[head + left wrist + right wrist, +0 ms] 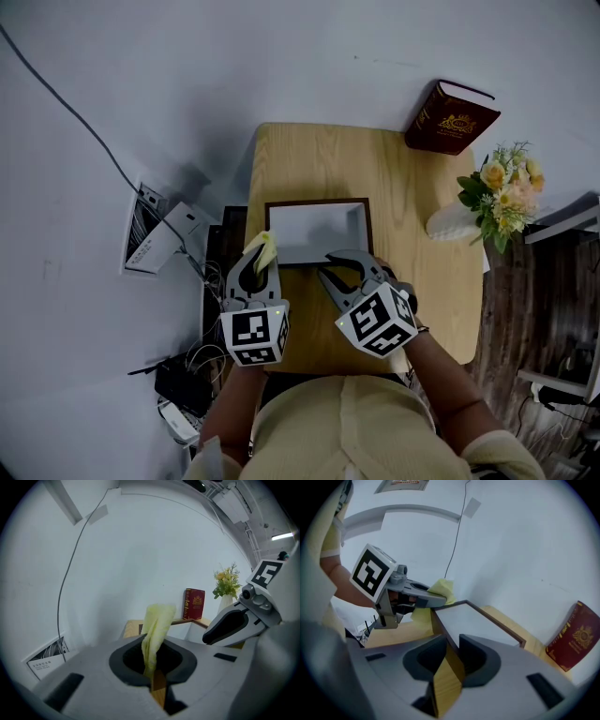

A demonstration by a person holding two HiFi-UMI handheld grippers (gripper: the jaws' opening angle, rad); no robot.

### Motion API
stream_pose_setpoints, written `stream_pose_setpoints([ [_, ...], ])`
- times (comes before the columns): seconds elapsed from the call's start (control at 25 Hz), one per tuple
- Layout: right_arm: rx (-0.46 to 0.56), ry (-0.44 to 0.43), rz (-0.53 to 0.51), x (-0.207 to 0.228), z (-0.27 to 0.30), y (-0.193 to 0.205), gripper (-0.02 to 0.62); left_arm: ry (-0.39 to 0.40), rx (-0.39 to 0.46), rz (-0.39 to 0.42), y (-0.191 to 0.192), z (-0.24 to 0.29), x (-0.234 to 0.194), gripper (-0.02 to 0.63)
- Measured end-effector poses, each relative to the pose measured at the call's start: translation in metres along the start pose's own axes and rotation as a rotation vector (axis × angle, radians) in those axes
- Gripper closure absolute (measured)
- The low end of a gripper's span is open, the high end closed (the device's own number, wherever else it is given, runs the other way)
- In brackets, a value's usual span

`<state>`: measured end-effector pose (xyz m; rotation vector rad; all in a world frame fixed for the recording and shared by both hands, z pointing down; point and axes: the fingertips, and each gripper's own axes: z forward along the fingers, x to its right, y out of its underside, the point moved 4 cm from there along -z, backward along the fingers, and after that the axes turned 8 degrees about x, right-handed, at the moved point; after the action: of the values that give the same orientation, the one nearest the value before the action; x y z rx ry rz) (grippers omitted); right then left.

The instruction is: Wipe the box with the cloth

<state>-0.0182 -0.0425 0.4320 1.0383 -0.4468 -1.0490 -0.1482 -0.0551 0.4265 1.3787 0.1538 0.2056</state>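
Note:
A shallow box (317, 230) with a dark brown rim and a white inside lies on the wooden table (309, 159). My left gripper (255, 267) is at the box's near left corner, shut on a yellow cloth (265, 251). In the left gripper view the cloth (155, 630) sticks up from between the jaws. My right gripper (326, 264) is at the box's near edge. In the right gripper view the box's (473, 625) thin near wall stands between the two pads, which press on it. That view also shows the left gripper (436, 599) and the cloth (443, 588) at the box's far corner.
A dark red book (450, 117) stands at the table's far right corner. A white vase (450, 222) with flowers (502, 197) is on the right side. On the floor at left lie a printed paper (141, 234), a white device and cables. Dark shelving is at the right.

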Motion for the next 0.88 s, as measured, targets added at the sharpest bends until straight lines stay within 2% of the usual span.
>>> stream_pose_setpoints([
  [0.16, 0.077, 0.083, 0.014, 0.003, -0.009, -0.006, 0.502, -0.045, 0.037, -0.016, -0.007, -0.015, -0.007, 0.577],
  [0.36, 0.211, 0.166, 0.131, 0.010, -0.028, -0.011, 0.527, -0.127, 0.052, -0.041, -0.007, -0.041, -0.017, 0.577],
  [0.88, 0.261, 0.122, 0.408, -0.013, -0.050, 0.015, 0.550, -0.134, -0.014, -0.074, 0.023, -0.070, -0.001, 0.577],
])
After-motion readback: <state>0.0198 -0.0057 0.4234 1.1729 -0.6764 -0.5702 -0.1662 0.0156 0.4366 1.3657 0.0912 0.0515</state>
